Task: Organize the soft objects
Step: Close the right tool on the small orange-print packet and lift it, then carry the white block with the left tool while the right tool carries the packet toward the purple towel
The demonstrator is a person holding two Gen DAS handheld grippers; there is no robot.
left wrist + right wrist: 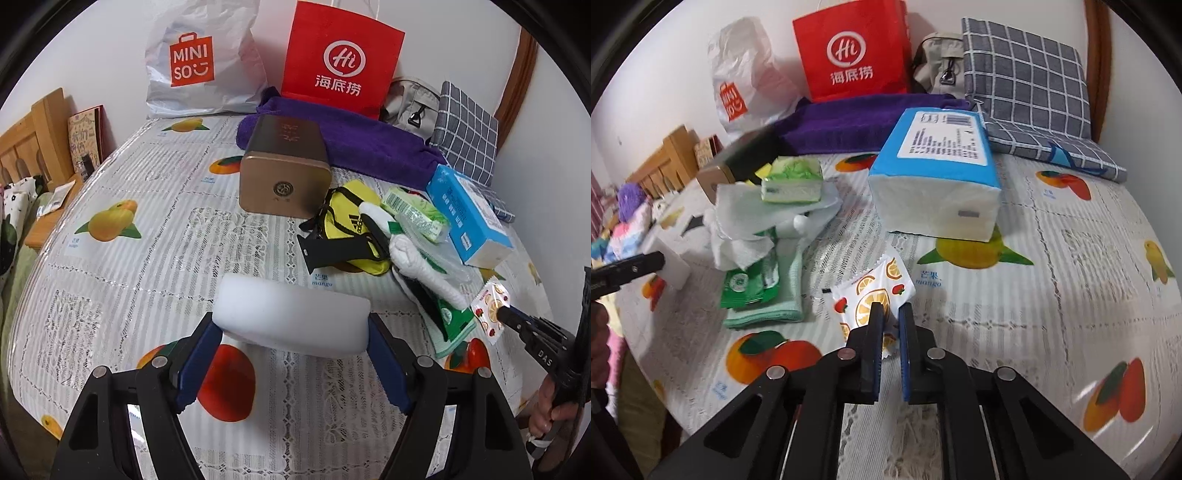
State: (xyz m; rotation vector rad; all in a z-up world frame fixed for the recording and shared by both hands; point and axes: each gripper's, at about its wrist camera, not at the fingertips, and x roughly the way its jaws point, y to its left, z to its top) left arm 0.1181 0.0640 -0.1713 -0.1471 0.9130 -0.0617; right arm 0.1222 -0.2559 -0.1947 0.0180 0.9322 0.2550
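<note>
My left gripper (pixel 291 325) is shut on a white foam sponge block (pixel 291 314) and holds it just above the fruit-print tablecloth (pixel 147 229). My right gripper (pixel 890 314) is shut on a small fruit-print wipe packet (pixel 871 291), lifted slightly off the table; it also shows in the left wrist view (pixel 493 306). A pile of soft things lies between them: white cloth (pixel 417 262), green towel (pixel 779 295), green packets (pixel 750 280), green tissue pack (pixel 792 184) and a yellow pouch (pixel 351 221).
A blue tissue pack (pixel 934 177) stands mid-table. A gold tin box (pixel 284 166), purple towel (pixel 369 144), red paper bag (pixel 340 55), white Miniso bag (pixel 199 62), grey bag (pixel 410 103) and checked cushion (pixel 1027 88) line the back. A wooden headboard (pixel 33 140) is at left.
</note>
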